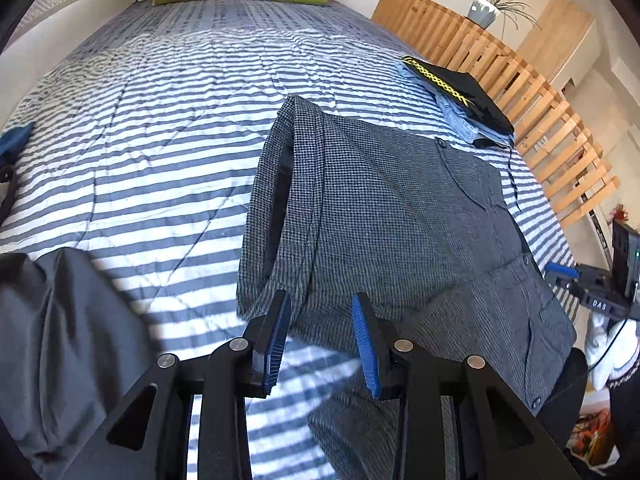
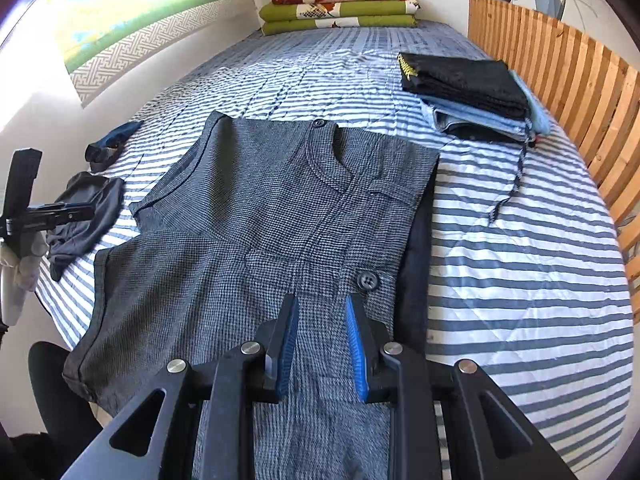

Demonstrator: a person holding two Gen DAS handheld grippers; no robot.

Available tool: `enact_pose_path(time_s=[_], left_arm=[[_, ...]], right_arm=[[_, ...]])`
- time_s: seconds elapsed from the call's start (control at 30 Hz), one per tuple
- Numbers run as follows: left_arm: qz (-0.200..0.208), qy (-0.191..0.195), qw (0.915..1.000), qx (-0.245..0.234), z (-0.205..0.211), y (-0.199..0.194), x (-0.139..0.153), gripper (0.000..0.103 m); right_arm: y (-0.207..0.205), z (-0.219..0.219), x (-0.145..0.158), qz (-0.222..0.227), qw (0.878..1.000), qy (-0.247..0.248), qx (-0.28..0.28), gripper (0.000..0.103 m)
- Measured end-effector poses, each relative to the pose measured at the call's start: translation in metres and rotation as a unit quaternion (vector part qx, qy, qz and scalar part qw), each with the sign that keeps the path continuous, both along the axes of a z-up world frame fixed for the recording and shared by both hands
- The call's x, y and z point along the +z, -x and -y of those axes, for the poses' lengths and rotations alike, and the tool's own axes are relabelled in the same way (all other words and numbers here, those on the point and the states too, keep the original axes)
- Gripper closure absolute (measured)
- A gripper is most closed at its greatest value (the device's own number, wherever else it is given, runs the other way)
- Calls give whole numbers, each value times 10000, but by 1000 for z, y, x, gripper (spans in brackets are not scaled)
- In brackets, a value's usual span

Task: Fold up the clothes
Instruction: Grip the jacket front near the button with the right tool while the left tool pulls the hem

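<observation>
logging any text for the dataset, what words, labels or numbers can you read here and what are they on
"DAB": white letters, small and somewhat soft so the reading is unsure, on the black body of the right gripper at the edge of the left wrist view.
No other readable text: none on the grey vest, the folded clothes pile or the folded blankets.

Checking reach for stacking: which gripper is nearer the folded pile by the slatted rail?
Right, judging by both views. The right gripper hangs over the vest's right half, the pile ahead to its right. The left gripper is at the vest's left edge, farther away.
</observation>
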State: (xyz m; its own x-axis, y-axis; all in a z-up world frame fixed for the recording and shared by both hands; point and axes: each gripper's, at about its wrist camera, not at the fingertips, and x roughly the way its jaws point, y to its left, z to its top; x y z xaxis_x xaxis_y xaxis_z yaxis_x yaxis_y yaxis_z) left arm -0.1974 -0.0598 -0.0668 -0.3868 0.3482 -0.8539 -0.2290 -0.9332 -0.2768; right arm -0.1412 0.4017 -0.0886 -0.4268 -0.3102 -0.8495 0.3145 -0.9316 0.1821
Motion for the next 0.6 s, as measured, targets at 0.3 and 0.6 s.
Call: enact_pose_path(time_s=[0.3,0.6], left_arm=[[683,-28,9976,-80,-5,51,-56,62],[807,11,9966,-181,-11,52,-65,61]], right_arm=[[32,-4,-54,580,9979,138,-239,81],[26,1,-50,526,9985,-53,-103,81]])
